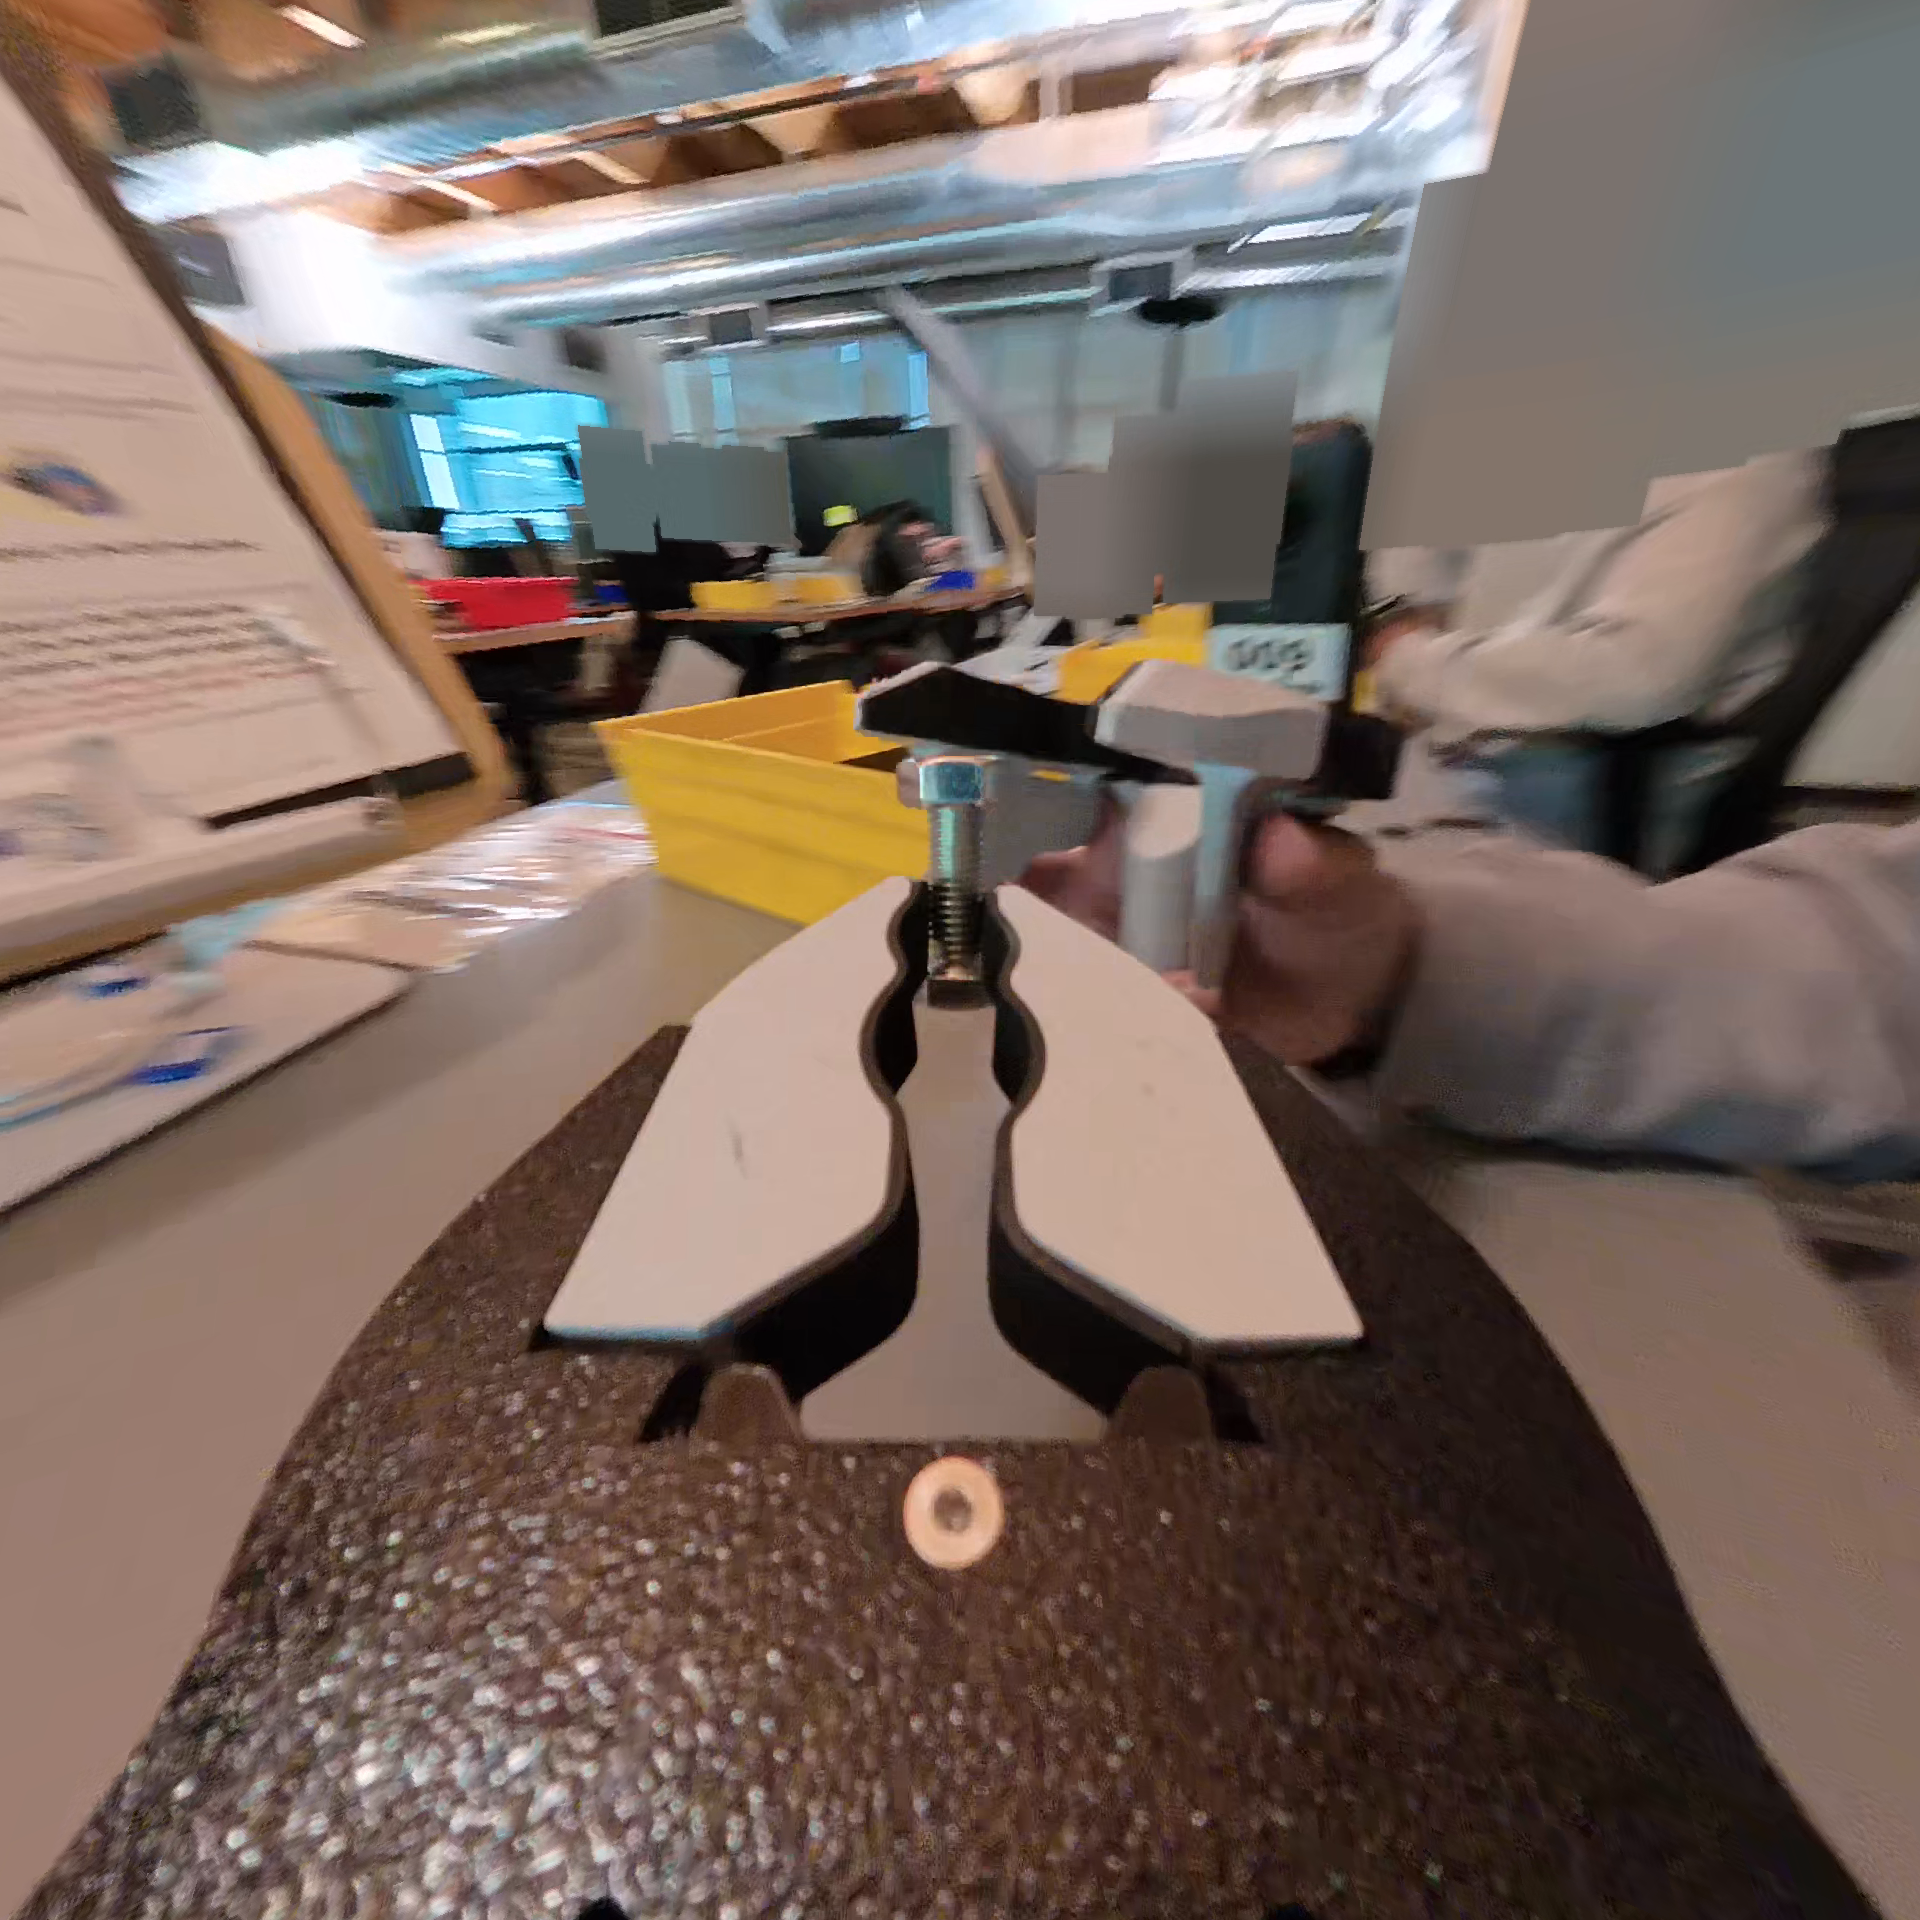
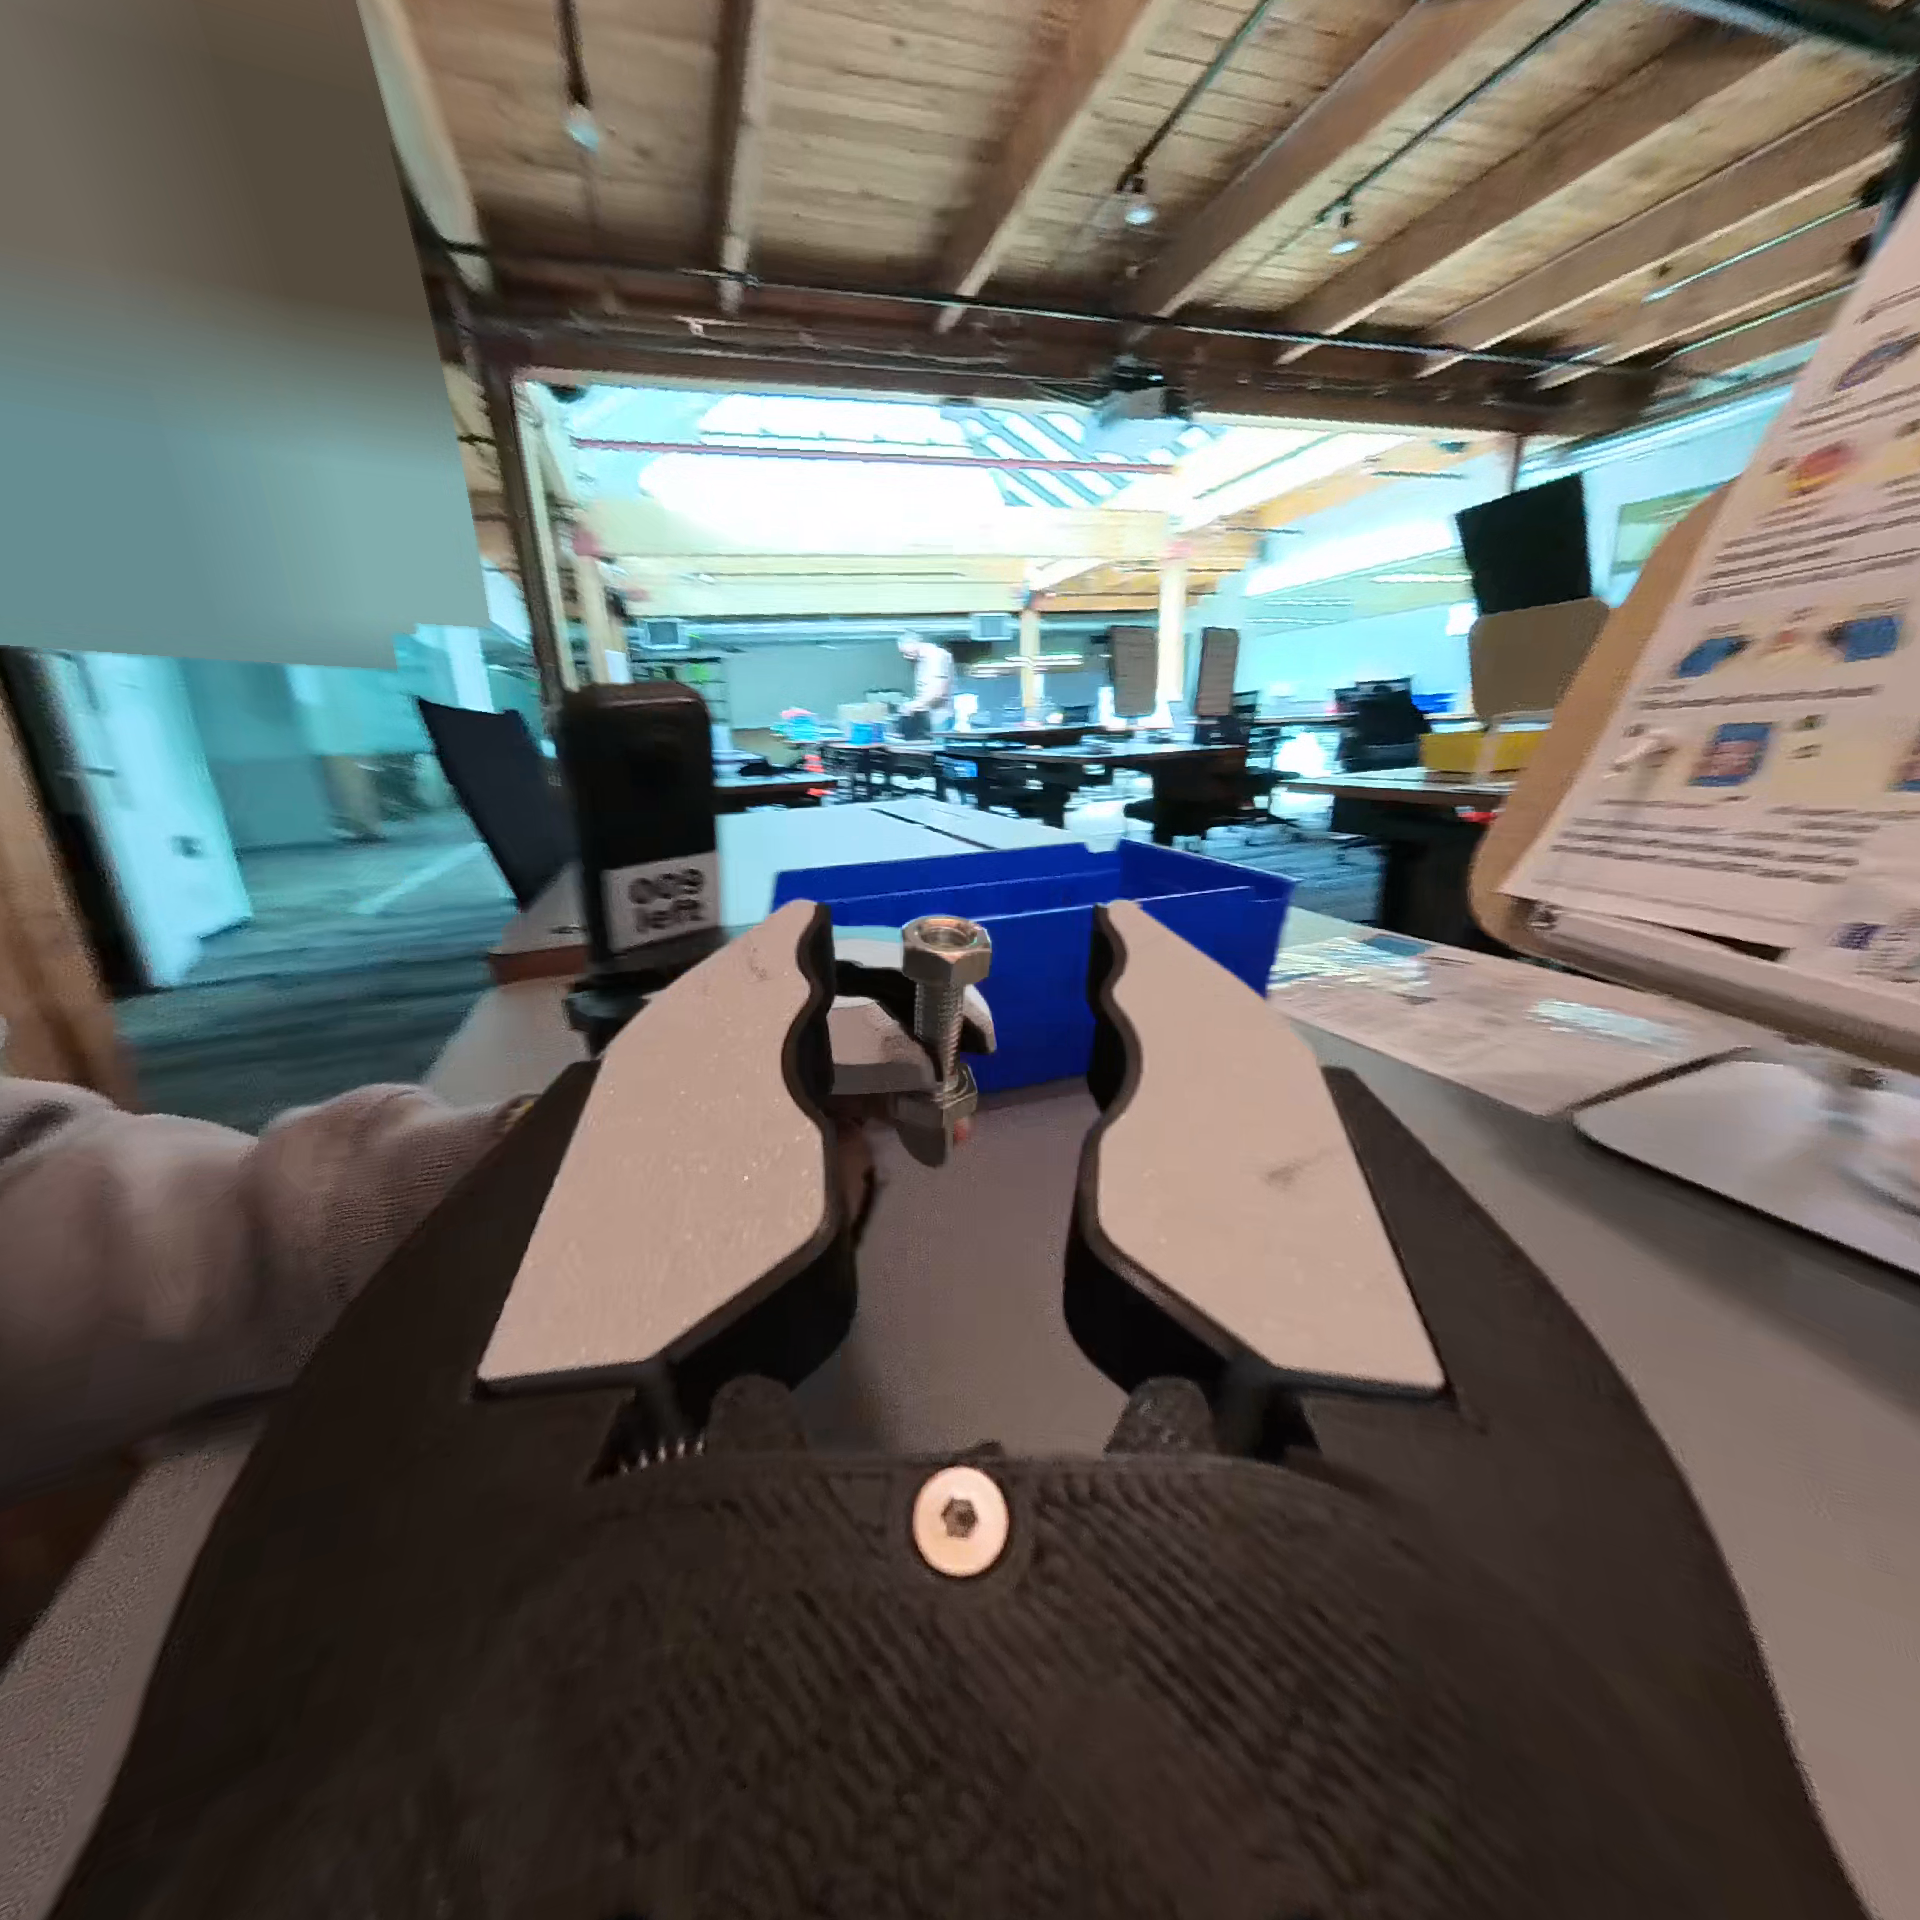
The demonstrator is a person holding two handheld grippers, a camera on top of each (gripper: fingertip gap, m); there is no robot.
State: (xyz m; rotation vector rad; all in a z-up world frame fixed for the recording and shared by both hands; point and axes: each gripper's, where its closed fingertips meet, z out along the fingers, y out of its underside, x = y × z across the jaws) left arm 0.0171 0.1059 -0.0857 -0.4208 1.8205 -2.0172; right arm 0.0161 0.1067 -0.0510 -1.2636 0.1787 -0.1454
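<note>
Steel hex bolt (image 1: 954, 862): upright, clamped by its threaded shank between the fingertips of my left gripper (image 1: 954, 940); both grey pads press on the thread, the hex head stands clear above them. In the right wrist view the same bolt (image 2: 943, 1013) stands with a nut at its top, between my right fingers without touching either.

Right gripper (image 2: 956, 971): jaws wide, nothing held, its grey fingers (image 2: 727, 1049) flanking the bolt with open space on both sides. Seen from the left wrist view, it (image 1: 1049, 748) reaches in from the right, held by a hand (image 1: 1309, 935) in a grey sleeve.

Yellow plastic bin (image 1: 758, 800): on the grey table (image 1: 582, 997), just behind the bolt in the left wrist view.

Blue plastic bin (image 2: 1174, 925): on the table behind the bolt in the right wrist view.

Instruction sheet on a wooden stand (image 2: 1766, 727): beside the bins; laminated papers lie flat below it.
</note>
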